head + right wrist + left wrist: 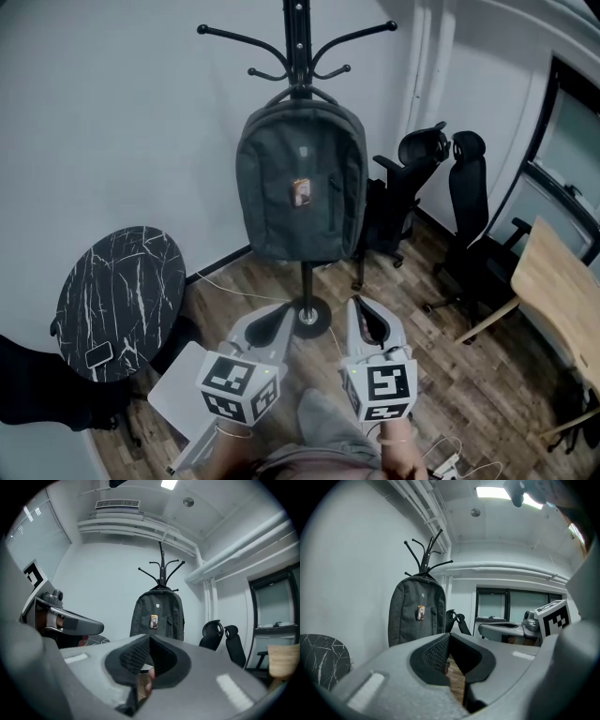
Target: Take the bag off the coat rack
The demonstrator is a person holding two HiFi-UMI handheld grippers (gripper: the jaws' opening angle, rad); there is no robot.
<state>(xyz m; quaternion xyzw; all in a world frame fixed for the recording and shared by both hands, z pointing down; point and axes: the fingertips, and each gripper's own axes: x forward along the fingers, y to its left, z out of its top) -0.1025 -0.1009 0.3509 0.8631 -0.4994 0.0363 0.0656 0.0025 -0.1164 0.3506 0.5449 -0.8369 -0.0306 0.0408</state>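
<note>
Head view looks steeply down, both gripper views face level; all share the bag (300, 183).

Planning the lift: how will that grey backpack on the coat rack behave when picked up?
The backpack hangs smooth and rounded, so it probably keeps its shape. Hung high on the coat rack, it will likely swing when nudged.

The bag (300, 183) is dark charcoal grey, with a small orange-brown patch (301, 192) on its front. The coat rack (297, 37) is black. The left claw (282, 317) and right claw (361, 311) are pale grey with black textured pads (433, 656), and each carries a cube (239, 384) of black-and-white square markers. The round tabletop (117, 300) is black marble veined in white. The chairs (466, 202) are black, the floor (469, 375) brown wood plank, the wall (112, 122) white, the other tabletop (562, 291) light tan wood
</note>
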